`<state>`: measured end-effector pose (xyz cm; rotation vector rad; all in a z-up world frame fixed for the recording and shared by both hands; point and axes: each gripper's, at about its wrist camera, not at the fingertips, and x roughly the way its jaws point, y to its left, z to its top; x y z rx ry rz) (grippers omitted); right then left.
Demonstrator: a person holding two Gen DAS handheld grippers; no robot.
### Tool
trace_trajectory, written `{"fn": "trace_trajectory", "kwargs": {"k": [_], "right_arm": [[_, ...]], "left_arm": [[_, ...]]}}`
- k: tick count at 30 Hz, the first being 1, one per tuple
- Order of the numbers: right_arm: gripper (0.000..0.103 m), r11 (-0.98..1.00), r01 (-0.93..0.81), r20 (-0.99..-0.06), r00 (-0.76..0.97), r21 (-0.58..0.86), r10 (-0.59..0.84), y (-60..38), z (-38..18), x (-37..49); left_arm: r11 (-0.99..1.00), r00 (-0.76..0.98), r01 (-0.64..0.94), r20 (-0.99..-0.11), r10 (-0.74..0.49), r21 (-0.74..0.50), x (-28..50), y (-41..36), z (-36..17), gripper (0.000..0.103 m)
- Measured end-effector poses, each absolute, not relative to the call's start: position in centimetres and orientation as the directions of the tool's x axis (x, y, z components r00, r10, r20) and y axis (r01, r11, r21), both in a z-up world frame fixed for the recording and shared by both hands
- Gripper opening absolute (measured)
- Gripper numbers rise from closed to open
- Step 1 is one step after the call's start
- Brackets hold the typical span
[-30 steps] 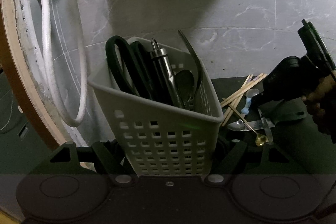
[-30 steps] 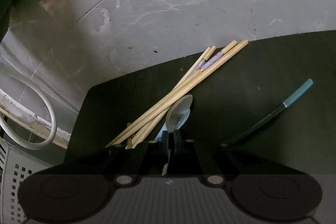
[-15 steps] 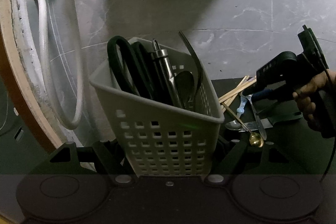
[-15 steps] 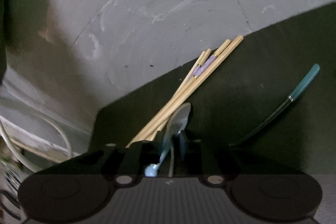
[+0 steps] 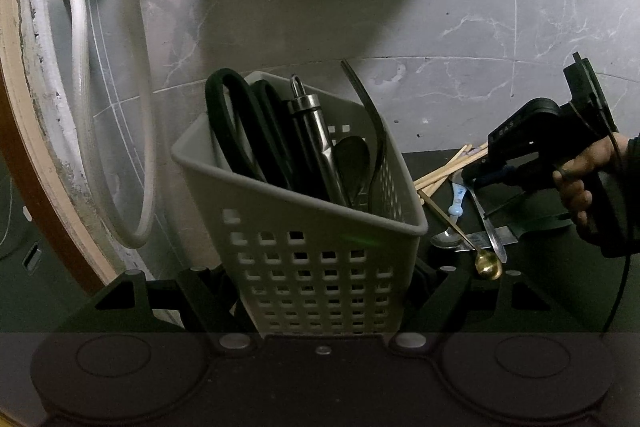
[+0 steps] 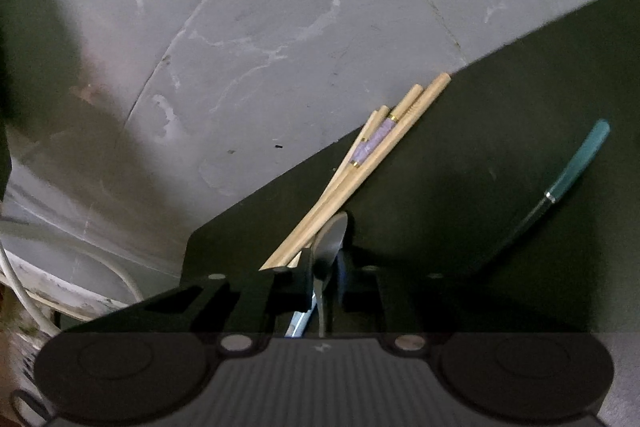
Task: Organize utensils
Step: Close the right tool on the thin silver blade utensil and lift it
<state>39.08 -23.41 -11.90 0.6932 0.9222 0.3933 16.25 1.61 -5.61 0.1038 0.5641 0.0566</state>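
White plastic basket (image 5: pixel 320 267) (scissors (image 5: pixel 240 131), spoon (image 5: pixel 352 159) inside) clamped in left tongs (image 5: pixel 320 291), right tongs (image 6: pixel 326 267) gripping silver spoon (image 6: pixel 330 243).

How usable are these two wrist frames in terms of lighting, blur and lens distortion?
Left wrist view: dim but sharp; fisheye bends the floor seams; the white perforated plastic basket is readable, and a dark band veils the bottom. Right wrist view: equally dim, slightly soft; heavy shadow at left; the dark mat swallows detail, yet the wooden chopsticks stand out.
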Motion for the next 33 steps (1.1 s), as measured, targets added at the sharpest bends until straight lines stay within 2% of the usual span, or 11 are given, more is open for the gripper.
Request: {"fn": "trace_trajectory", "kwargs": {"k": [4,15,22,28,31,33], "right_arm": [[0.0,0.725,-0.053,-0.569,0.581,0.687,0.582,-23.4,-11.3,38.5],[0.001,0.748,-0.064,-0.588,0.575,0.661,0.569,-23.5,-10.8,38.2],[0.009,0.783,-0.044,-0.629,0.569,0.62,0.53,-21.8,-11.3,38.9],[0.009,0.803,-0.059,-0.643,0.565,0.594,0.517,-21.4,-11.3,39.0],[0.002,0.819,-0.06,-0.656,0.567,0.57,0.498,-21.1,-11.3,39.4],[0.002,0.823,-0.051,-0.658,0.574,0.566,0.487,-21.1,-11.2,39.2]], "left_arm": [[0.994,0.845,-0.025,-0.529,0.081,0.111,16.3,1.6,-5.6,0.079],[0.994,0.847,-0.022,-0.526,0.078,0.111,16.2,1.5,-5.6,0.079],[0.994,0.847,-0.021,-0.526,0.077,0.112,16.2,1.5,-5.7,0.079],[0.993,0.848,-0.021,-0.525,0.077,0.112,16.3,1.5,-5.7,0.079],[0.994,0.848,-0.021,-0.525,0.077,0.112,16.2,1.6,-5.7,0.079],[0.993,0.848,-0.019,-0.525,0.076,0.113,16.3,1.5,-5.7,0.079]]}}
